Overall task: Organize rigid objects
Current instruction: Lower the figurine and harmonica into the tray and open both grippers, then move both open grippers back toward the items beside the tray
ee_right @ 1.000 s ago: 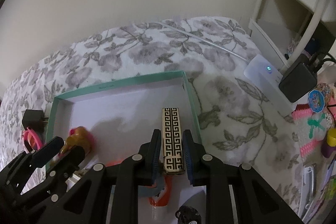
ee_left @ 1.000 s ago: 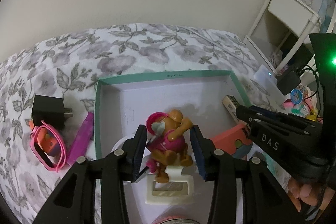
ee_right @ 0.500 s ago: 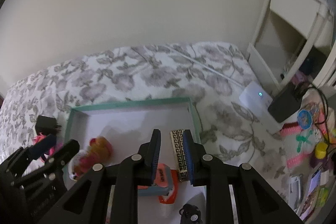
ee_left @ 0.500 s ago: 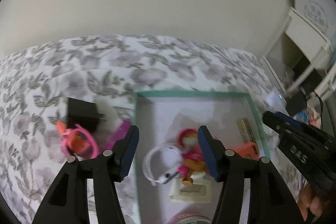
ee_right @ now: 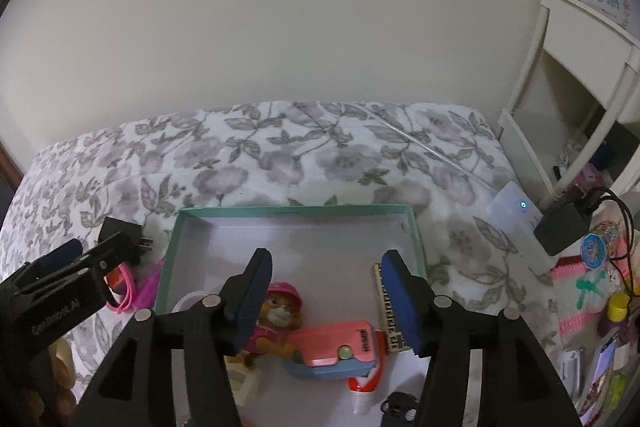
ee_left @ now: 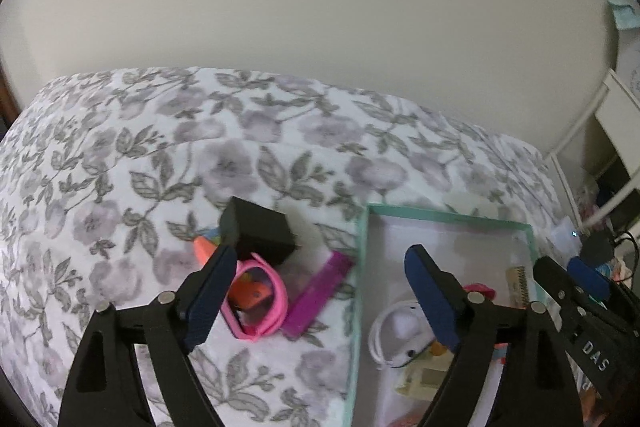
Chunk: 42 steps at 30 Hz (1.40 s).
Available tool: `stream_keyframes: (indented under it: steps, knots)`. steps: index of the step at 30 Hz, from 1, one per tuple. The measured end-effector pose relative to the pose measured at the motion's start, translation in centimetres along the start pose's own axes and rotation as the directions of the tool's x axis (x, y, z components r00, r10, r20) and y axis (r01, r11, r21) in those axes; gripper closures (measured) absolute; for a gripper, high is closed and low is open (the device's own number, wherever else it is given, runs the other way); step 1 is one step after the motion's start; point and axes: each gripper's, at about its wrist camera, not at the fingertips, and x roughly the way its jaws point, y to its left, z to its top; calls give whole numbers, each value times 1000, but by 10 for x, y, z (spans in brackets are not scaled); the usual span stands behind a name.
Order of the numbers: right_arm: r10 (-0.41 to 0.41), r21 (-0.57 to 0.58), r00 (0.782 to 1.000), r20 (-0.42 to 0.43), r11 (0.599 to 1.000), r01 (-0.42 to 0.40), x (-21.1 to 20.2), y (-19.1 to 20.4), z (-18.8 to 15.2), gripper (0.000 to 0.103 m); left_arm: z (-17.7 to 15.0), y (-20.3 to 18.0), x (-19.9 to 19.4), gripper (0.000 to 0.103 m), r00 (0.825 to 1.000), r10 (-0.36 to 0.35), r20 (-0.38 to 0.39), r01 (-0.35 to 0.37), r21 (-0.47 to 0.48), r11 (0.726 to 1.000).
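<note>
A teal-rimmed box (ee_right: pixel 296 213) lies on the floral bedspread. It holds a pink-hatted dog figure (ee_right: pixel 276 319), a patterned bar (ee_right: pixel 386 315), a pink and blue gadget (ee_right: pixel 336 349) and a white earphone case (ee_left: pixel 400 327). My right gripper (ee_right: pixel 326 299) is open and empty above the box. My left gripper (ee_left: pixel 320 297) is open and empty, over the box's left wall (ee_left: pixel 358 291). Left of the box lie pink glasses (ee_left: pixel 260 303), a black charger (ee_left: pixel 258 231) and a purple bar (ee_left: pixel 316 299).
The bedspread (ee_left: pixel 160 155) stretches to the wall behind. A white shelf (ee_right: pixel 576 75), a white hub (ee_right: pixel 516 215) and a black adapter (ee_right: pixel 564 223) stand at the right. Small toys and clutter (ee_right: pixel 592 291) lie at the right edge.
My left gripper let go of the dog figure, opened and swung left towards the glasses and charger. My right gripper released the patterned bar in the box, opened wide and pulled back upward.
</note>
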Motion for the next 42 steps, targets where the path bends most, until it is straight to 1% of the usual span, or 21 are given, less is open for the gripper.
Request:
stream_keyframes:
  steps: [3,6,10,12,13,15,20,28,33,38,42]
  knots:
    - [9,-6,1000,1,1000,-9,2,4,0,34,1,7,2,15,1000,7,0,-7,-19,1000]
    - [17,-6,1000,5,1000,-17,2,6,-1,27,1,12,1,9,1000,18,4,-18,-31,999]
    - [24,-12,1000,8,1000,-24,2,8,0,25,2,17,1,7,999,34,11,-34,-50,998]
    - [30,-12,999,11,999,-30,3,8,0,18,3,19,2,3,999,41,10,-40,-51,998]
    - [33,-11,999,14,999,-32,3,8,0,13,3,20,2,3,999,46,12,-45,-52,998]
    - [36,-9,999,18,999,-36,2,9,0,7,3,22,2,3,998,56,19,-54,-55,997]
    - [44,-4,999,27,999,-44,2,9,0,1,4,24,1,3,998,60,29,-58,-64,996]
    - [62,-1,997,37,998,-61,3,11,0,0,5,30,-1,2,994,92,51,-87,-84,993]
    - [67,-17,997,33,998,-66,5,17,0,0,7,40,-5,2,994,91,67,-83,-104,991]
    - [91,-42,995,30,995,-90,7,32,-1,0,7,66,-8,2,992,107,70,-95,-153,984]
    - [149,-63,988,31,987,-147,9,53,-3,0,10,94,-13,2,990,125,58,-111,-202,973]
